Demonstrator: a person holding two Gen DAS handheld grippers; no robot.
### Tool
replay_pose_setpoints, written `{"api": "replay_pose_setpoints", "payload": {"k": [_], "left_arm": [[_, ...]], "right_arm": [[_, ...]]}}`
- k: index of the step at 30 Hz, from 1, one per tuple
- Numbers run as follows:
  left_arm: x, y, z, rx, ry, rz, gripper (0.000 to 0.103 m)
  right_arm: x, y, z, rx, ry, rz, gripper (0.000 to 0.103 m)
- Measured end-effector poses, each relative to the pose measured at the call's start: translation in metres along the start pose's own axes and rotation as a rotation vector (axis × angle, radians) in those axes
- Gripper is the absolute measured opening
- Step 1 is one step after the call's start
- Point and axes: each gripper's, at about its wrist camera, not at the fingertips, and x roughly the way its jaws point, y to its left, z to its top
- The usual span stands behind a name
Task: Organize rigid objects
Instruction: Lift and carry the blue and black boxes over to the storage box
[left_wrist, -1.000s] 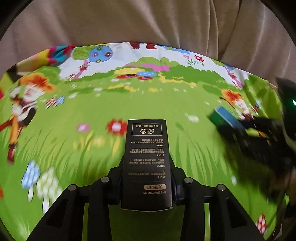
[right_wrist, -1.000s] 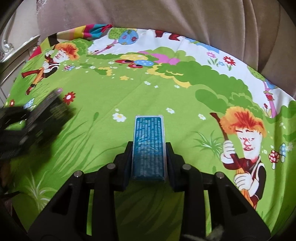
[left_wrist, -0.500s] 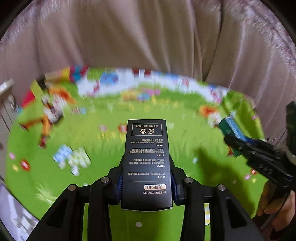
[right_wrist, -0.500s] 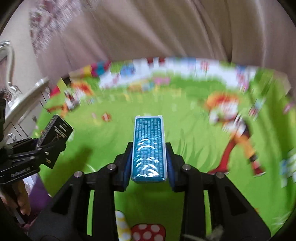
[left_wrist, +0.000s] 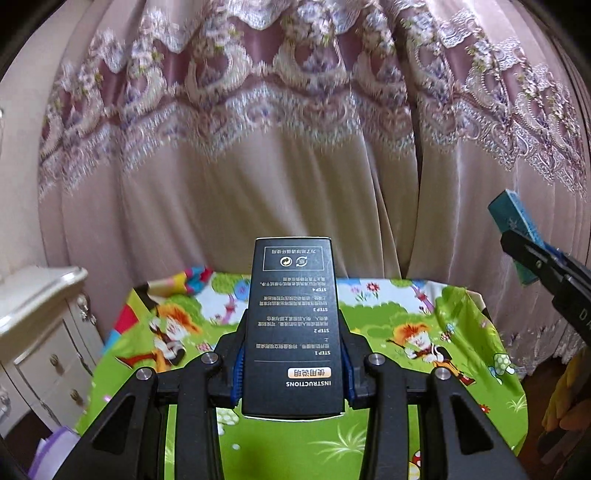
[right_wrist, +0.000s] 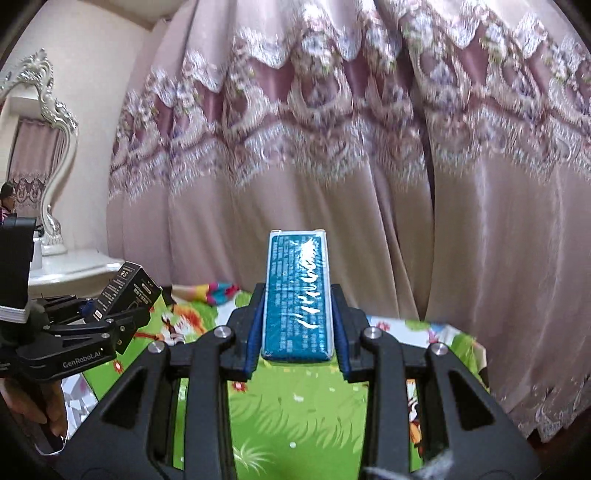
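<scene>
My left gripper (left_wrist: 291, 354) is shut on a black box (left_wrist: 293, 314) printed with white instructions, held high above the table. My right gripper (right_wrist: 297, 332) is shut on a teal box (right_wrist: 297, 295) wrapped in shiny film, also lifted high. In the left wrist view the teal box (left_wrist: 515, 229) and the right gripper show at the right edge. In the right wrist view the black box (right_wrist: 123, 293) and the left gripper show at the left edge. Both boxes point toward the curtain.
A table under a green cartoon cloth (left_wrist: 388, 332) lies below. A pink lace curtain (left_wrist: 295, 147) hangs behind it. A white dresser (left_wrist: 44, 332) with an ornate mirror (right_wrist: 40, 147) stands at the left.
Both grippers have risen and tilted up from just above the cloth, each still holding its box. The views now show the curtain and the whole table far below.
</scene>
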Motion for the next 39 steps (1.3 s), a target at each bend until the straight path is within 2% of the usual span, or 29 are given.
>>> {"api": "replay_pose_setpoints", "payload": {"k": [9,20,24,26,30,35,39], "left_arm": [[-0.030,0.002,0.008,0.007,-0.117,0.049,0.040],[-0.051,0.022,0.006,-0.026,-0.201,0.102,0.040],[-0.055,0.035,0.003,-0.044,-0.201,0.121,0.040],[-0.057,0.044,-0.003,-0.052,-0.186,0.139,0.040],[-0.059,0.072,-0.023,-0.075,-0.128,0.198,0.040],[-0.062,0.127,-0.059,-0.150,-0.007,0.310,0.040],[-0.065,0.174,-0.098,-0.212,0.133,0.411,0.040]], "right_arm": [[-0.029,0.019,0.017,-0.062,-0.119,-0.009,0.037],[-0.039,0.045,0.018,-0.113,-0.170,0.019,0.037],[-0.033,0.059,0.017,-0.125,-0.144,0.068,0.037],[-0.028,0.071,0.013,-0.135,-0.120,0.103,0.037],[-0.014,0.105,0.003,-0.164,-0.050,0.232,0.037],[0.016,0.157,-0.019,-0.205,0.082,0.422,0.037],[0.042,0.212,-0.043,-0.278,0.204,0.581,0.037]]}}
